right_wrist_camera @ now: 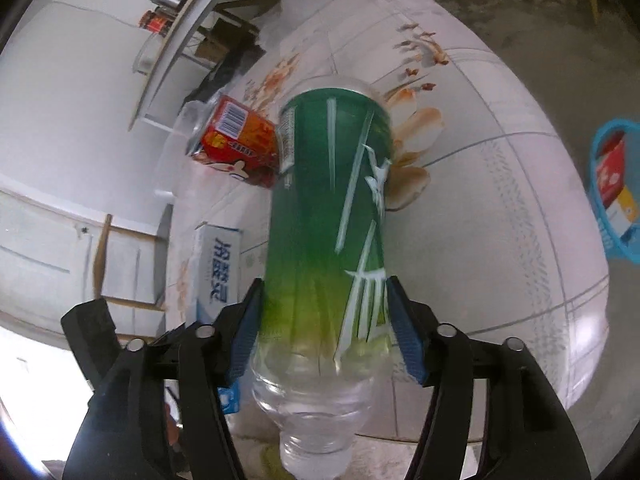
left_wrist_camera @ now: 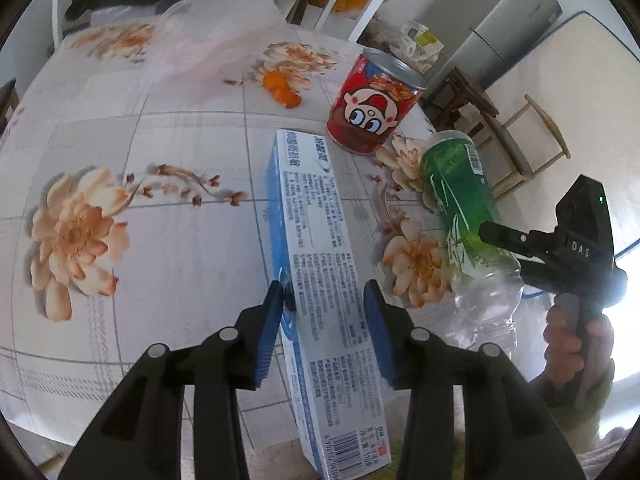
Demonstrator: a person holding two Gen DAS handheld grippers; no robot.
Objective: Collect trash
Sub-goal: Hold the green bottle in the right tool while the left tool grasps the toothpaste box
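My left gripper (left_wrist_camera: 325, 312) straddles the long blue-and-white carton (left_wrist_camera: 320, 280) lying on the flowered desk (left_wrist_camera: 180, 240); the left blue pad touches its edge, the right pad stands just clear. At one o'clock a red cartoon can (left_wrist_camera: 370, 104) stands upright. At three o'clock my right gripper (left_wrist_camera: 504, 240) meets the green-labelled plastic bottle (left_wrist_camera: 460, 200), which lies beside the carton. Orange peel (left_wrist_camera: 282, 88) lies at twelve.

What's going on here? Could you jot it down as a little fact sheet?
surface: table with flowered cloth
left gripper: astride the blue box, one pad touching, the other just clear
right gripper: around the green bottle, grip unclear
bottle: lying on its side, no cap
also on table: red can, upright; orange peel
bin: blue basket beside the table, already holding packaging
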